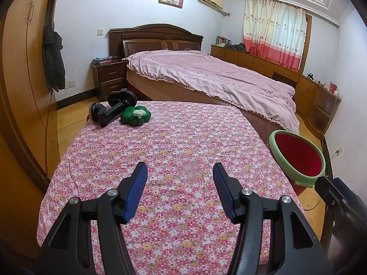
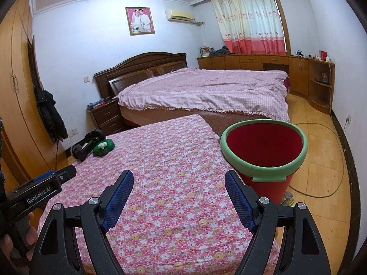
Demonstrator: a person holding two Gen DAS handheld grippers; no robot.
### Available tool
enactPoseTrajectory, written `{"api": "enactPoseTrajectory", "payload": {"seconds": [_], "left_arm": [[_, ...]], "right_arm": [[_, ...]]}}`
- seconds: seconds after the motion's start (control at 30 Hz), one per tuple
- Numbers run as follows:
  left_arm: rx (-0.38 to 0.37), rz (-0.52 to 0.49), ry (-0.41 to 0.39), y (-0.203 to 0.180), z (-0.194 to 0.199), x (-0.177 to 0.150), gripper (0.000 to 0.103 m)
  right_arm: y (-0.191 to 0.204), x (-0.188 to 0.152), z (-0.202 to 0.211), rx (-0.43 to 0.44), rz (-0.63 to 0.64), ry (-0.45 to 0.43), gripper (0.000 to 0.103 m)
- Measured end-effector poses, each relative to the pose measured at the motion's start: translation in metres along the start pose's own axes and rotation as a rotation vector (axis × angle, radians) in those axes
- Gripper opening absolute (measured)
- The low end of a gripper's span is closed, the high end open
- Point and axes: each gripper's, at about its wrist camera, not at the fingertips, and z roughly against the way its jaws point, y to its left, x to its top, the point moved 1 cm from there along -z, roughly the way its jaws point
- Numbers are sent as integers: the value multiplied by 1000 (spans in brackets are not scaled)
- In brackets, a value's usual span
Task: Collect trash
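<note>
A flowered table fills the foreground. Beside its right edge stands a red bin with a pale green rim. Both grippers, left and right, hover over the cloth, fingers apart and empty.

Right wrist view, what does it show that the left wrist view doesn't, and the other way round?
Only the right wrist view shows the red bin's whole green rim and its inside, the floor cable looping behind it, and a hand holding the left tongs.

Only the left wrist view shows the left tongs' blue pads standing apart with nothing between them, and the right tongs at the frame's edge beside the bin.

Both show the floral-covered surface, the green plush toy touching a black suction-cup mount at its far corner, the bed and the curtains.
</note>
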Motion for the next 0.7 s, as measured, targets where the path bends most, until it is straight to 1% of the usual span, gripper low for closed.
{"api": "enactPoseTrajectory", "payload": {"seconds": [0.7], "left_arm": [[-4, -2, -5, -1, 0, 1, 59]], "right_arm": [[-1, 2, 0, 0, 1, -3, 83]]}}
